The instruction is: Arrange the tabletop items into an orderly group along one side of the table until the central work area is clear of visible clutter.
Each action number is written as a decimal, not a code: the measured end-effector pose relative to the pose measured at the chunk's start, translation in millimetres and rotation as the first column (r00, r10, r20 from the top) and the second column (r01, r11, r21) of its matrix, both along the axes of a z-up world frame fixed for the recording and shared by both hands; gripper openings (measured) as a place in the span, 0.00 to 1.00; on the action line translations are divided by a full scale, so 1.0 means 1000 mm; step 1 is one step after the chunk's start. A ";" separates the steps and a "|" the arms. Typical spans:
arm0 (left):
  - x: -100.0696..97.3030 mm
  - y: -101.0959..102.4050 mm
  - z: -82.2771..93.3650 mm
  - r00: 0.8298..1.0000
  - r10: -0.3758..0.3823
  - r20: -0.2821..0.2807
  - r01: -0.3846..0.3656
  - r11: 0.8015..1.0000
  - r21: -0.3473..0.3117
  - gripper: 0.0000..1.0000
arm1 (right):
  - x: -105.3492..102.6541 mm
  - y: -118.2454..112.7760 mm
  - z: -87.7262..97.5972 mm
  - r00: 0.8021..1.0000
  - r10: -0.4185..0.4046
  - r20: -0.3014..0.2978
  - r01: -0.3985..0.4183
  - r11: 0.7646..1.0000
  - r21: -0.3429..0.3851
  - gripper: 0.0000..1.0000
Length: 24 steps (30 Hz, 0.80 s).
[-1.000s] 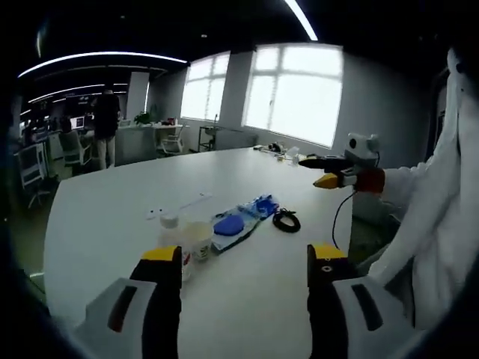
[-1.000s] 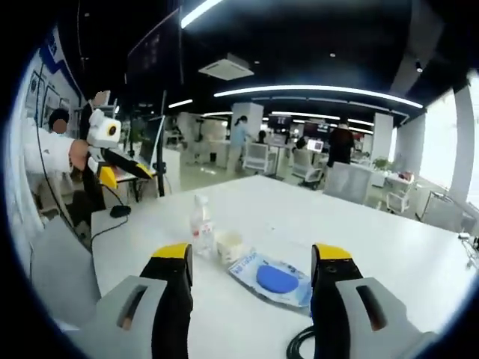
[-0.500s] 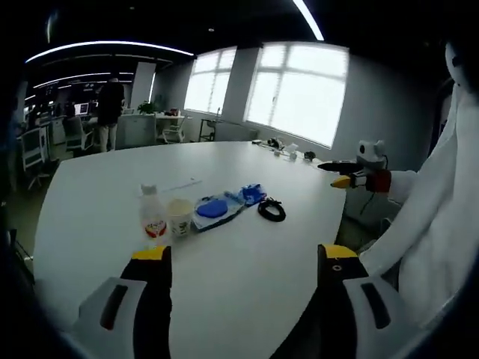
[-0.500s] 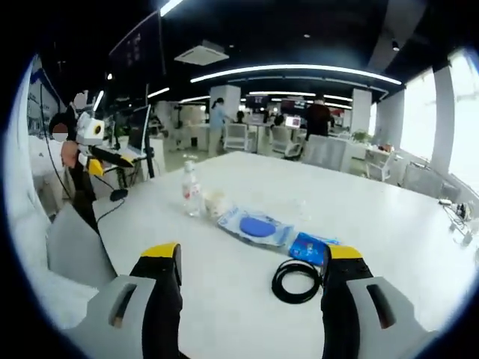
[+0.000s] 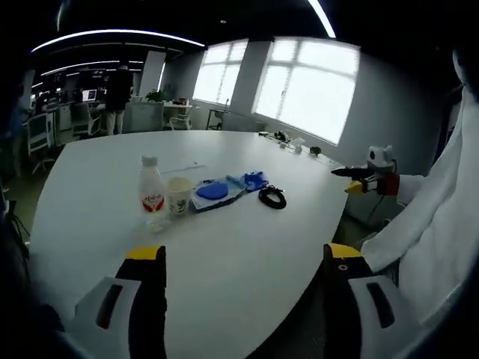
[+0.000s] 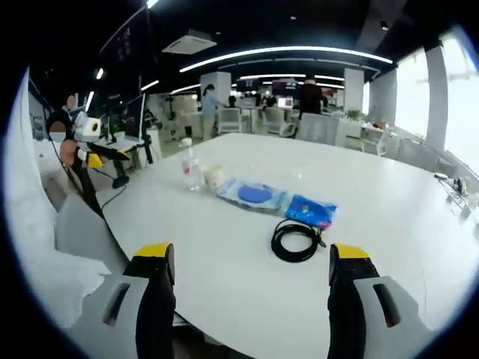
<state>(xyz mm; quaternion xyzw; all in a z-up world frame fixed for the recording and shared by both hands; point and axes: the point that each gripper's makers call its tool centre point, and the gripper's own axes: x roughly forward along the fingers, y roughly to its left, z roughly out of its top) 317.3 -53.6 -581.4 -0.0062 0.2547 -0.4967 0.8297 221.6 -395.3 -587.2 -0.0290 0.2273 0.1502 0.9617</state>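
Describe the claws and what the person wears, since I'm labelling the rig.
Each claw, left claw and right claw, has two grey jaws with yellow tips, black inner faces and a dark slot. The person wears a white sleeve.

Row on white table (image 6: 419,224): upright clear bottle (image 6: 190,165), red label; pale cup (image 6: 213,176) beside it; flat pouch with blue disc (image 6: 253,196); blue packet (image 6: 310,211); coiled black cable (image 6: 296,241).
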 end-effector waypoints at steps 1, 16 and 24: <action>-0.001 0.000 -0.001 1.000 0.002 -0.002 -0.002 1.000 0.003 0.89 | 0.000 0.001 -0.001 1.000 0.003 -0.003 -0.003 1.000 0.001 0.85; -0.009 0.005 -0.006 1.000 0.016 -0.026 -0.015 1.000 0.006 0.89 | -0.001 0.006 -0.005 1.000 0.005 -0.004 -0.005 1.000 0.013 0.83; -0.009 0.005 -0.006 1.000 0.016 -0.026 -0.016 1.000 0.006 0.89 | -0.001 0.006 -0.006 1.000 0.003 -0.007 -0.003 1.000 0.014 0.83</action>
